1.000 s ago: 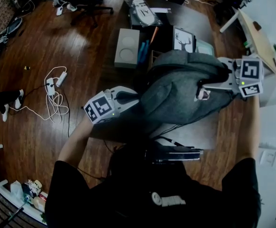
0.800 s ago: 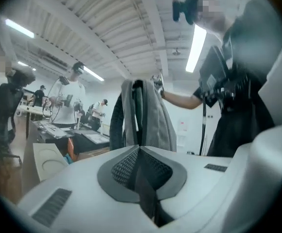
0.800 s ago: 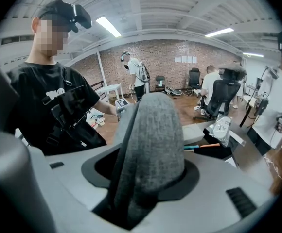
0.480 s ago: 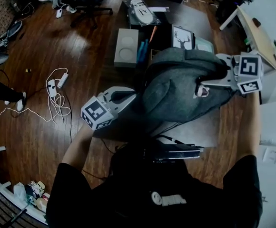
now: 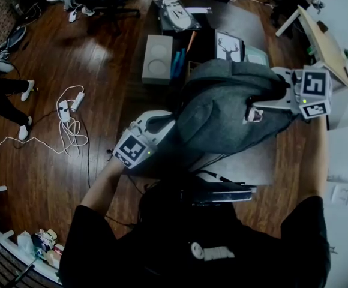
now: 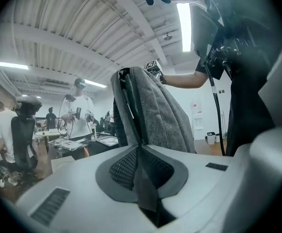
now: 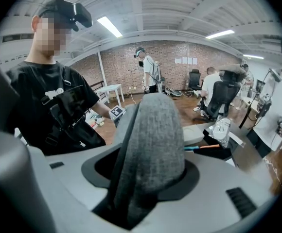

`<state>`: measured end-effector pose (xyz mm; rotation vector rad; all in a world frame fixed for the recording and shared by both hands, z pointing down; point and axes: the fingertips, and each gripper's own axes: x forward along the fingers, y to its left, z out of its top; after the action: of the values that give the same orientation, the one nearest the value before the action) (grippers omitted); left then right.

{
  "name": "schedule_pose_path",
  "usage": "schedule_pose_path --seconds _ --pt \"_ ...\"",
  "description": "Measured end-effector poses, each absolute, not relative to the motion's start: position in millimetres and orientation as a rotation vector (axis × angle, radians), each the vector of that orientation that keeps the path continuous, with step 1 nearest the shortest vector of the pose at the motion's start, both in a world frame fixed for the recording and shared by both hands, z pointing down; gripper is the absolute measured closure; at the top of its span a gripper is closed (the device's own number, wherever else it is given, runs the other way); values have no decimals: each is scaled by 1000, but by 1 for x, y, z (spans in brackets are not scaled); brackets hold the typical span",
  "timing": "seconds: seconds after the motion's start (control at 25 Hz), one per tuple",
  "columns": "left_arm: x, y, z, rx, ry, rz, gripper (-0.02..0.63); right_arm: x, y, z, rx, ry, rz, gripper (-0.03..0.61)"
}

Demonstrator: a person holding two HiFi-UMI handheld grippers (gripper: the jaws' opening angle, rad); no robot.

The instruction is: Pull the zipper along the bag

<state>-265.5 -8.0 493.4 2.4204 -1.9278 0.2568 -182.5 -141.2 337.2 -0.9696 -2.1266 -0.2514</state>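
Mid-pull, my left claw [image 6: 141, 155] nips the zipper tab [image 6: 145, 191] (jaws just slackened a hair, tab between them), the grey bag [image 6: 156, 115] rising ahead of it with my right claw [image 7: 148, 171] clamped on its fold, so next I'd firm up and draw the tab along the bag.

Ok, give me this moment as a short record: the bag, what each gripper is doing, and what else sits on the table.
bag: grey backpack on the table
left gripper: pinching the dark pull tab at the backpack's left end; jaws have just eased open slightly, with the tab between the pads
right gripper: clamped on a fold of grey fabric at the backpack's right side
behind the bag: deer picture, grey box
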Motion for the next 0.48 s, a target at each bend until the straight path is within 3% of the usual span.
schedule_pose_path --seconds 0.08,0.24,0.48 --pt "-268 -5 503 2414 -1896 241 572 -182 -142 337 -969 -2125 -244 350" --pt "-259 3 519 2410 -1786 149 433 -180 -141 337 -976 -2125 -239 350" --pt "-256 -12 522 2469 -1868 270 417 -181 -142 339 -971 -2125 -233 350"
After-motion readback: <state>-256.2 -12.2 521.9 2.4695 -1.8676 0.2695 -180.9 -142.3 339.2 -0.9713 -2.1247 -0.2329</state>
